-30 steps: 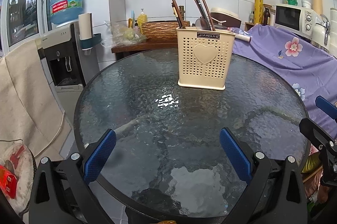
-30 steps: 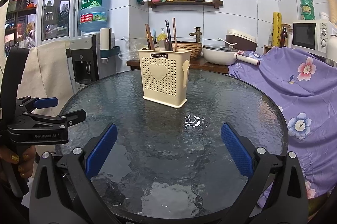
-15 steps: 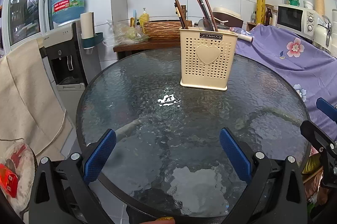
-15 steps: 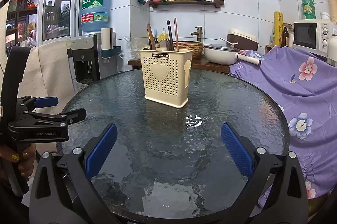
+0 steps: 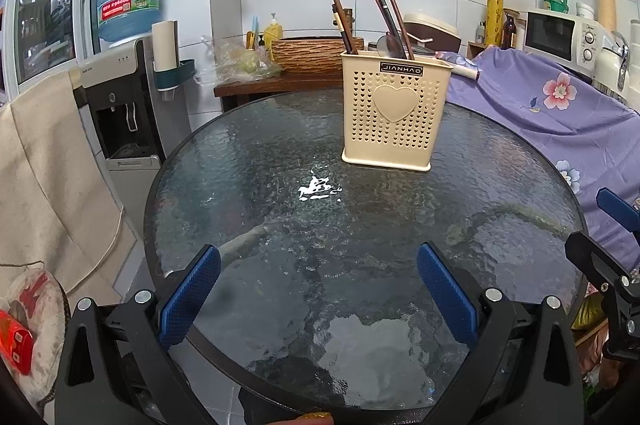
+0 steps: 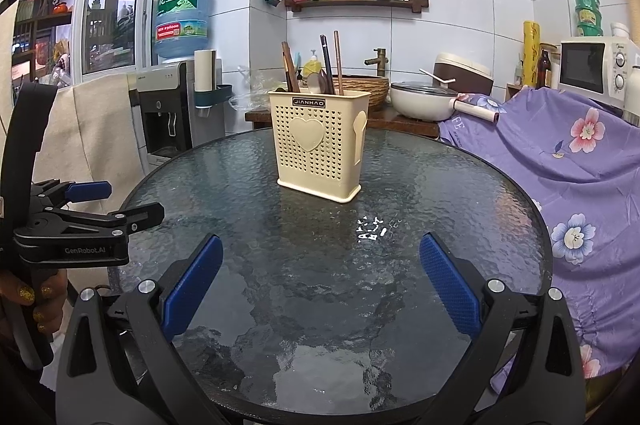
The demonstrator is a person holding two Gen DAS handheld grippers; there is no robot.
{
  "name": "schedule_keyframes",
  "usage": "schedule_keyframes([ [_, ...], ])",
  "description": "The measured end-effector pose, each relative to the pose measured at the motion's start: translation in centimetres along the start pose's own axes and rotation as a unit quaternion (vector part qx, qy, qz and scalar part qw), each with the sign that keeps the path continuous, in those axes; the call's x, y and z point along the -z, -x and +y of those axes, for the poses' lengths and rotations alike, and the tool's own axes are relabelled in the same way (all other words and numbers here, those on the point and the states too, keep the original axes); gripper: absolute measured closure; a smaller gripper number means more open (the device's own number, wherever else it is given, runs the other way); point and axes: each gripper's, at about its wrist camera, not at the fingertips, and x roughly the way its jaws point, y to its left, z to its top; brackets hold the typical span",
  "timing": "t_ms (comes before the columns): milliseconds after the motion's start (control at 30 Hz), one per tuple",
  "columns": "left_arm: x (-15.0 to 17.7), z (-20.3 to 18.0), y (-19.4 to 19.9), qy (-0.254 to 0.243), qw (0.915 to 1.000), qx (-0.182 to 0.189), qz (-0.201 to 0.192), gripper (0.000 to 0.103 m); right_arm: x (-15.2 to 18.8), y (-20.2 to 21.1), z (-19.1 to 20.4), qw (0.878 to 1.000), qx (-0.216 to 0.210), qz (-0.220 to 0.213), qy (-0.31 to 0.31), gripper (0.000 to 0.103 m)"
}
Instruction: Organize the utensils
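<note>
A cream perforated utensil holder (image 5: 394, 115) (image 6: 320, 151) with a heart on its front stands upright on the far half of the round glass table (image 5: 260, 209) (image 6: 460, 209). Dark chopsticks (image 5: 387, 21) (image 6: 326, 63) and a spoon (image 6: 316, 81) stick out of its top. My left gripper (image 5: 318, 289) is open over the near table edge, well short of the holder, with nothing between its blue pads. My right gripper (image 6: 320, 281) is open too, empty, at the near edge. The left gripper (image 6: 116, 205) also shows at the left of the right wrist view, held by a hand (image 6: 40, 301).
A purple flowered cloth (image 6: 560, 161) (image 5: 540, 101) drapes along the table's right side. Behind stand a water dispenser (image 5: 124, 105) (image 6: 172, 113), a wooden counter with a basket (image 5: 312, 53), a pot (image 6: 424, 99), and a microwave (image 6: 592, 69). A beige cloth (image 5: 44, 161) hangs at the left.
Both views have drifted slightly; the holder sits a little further right in the left wrist view. Both grippers stay open and empty.
</note>
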Motion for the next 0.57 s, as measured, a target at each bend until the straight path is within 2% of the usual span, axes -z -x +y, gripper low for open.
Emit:
schedule_keyframes([
  [100, 0.06, 0.11, 0.0, 0.002, 1.0, 0.004, 0.0, 0.006, -0.03, 0.06, -0.03, 1.0, 0.0, -0.001, 0.0, 0.006],
  [233, 0.07, 0.53, 0.59, 0.02, 0.9996, 0.001, -0.02, 0.006, -0.04, 0.11, -0.18, 1.0, 0.001, 0.0, -0.001, 0.006],
  [567, -0.26, 0.65, 0.41, 0.013, 0.9999, -0.006, -0.008, 0.006, 0.03, 0.2, -0.23, 1.0, 0.002, 0.0, 0.0, 0.006],
])
